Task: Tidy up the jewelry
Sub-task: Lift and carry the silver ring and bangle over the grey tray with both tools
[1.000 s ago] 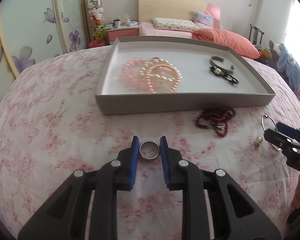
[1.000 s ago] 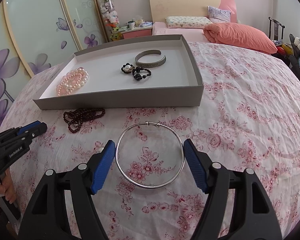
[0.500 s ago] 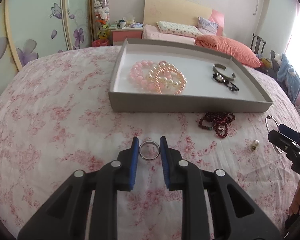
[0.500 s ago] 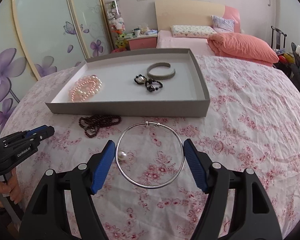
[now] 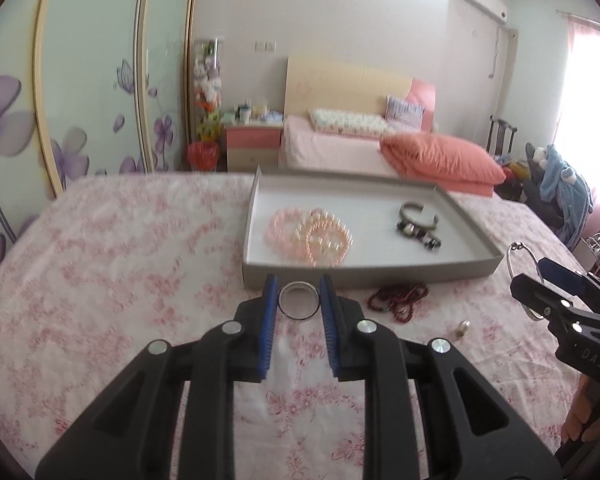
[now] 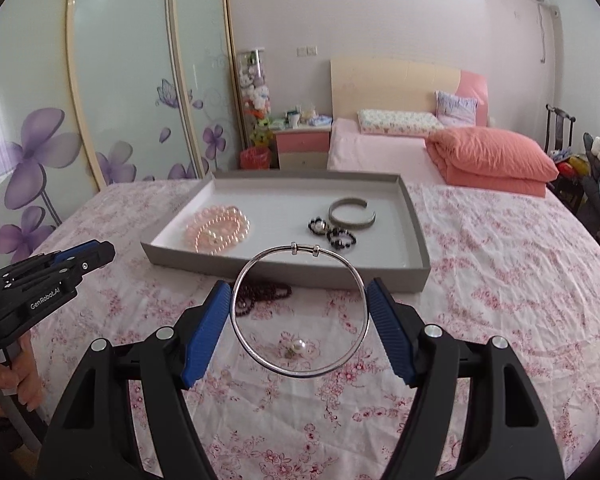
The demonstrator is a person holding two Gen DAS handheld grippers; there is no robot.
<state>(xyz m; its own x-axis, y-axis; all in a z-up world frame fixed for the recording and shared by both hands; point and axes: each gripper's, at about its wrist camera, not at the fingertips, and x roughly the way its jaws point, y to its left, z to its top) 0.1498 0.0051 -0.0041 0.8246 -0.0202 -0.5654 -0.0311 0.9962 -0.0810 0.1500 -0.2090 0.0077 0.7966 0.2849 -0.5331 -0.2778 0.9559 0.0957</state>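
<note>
My left gripper (image 5: 299,300) is shut on a small silver ring (image 5: 299,307), held above the floral sheet just short of the grey tray (image 5: 372,270). My right gripper (image 6: 299,306) is shut on a large thin silver bangle (image 6: 300,372), also lifted in front of the tray (image 6: 284,268). The tray holds pink and pearl bracelets (image 6: 218,228), a grey cuff (image 6: 352,216) and black bead pieces (image 6: 334,232). A dark red bead strand (image 6: 264,294) and a pearl earring (image 6: 298,346) lie on the sheet before the tray.
The tray sits on a bed covered in a pink floral sheet (image 6: 500,280). A second bed with an orange duvet (image 6: 492,156), a nightstand (image 6: 302,146) and sliding wardrobe doors (image 6: 112,80) stand behind. A chair with clothes (image 5: 560,192) is at the right.
Both grippers have risen and tilted up with their pieces held; the room's far wall now shows. The pearl earring has come into sight under the bangle.
</note>
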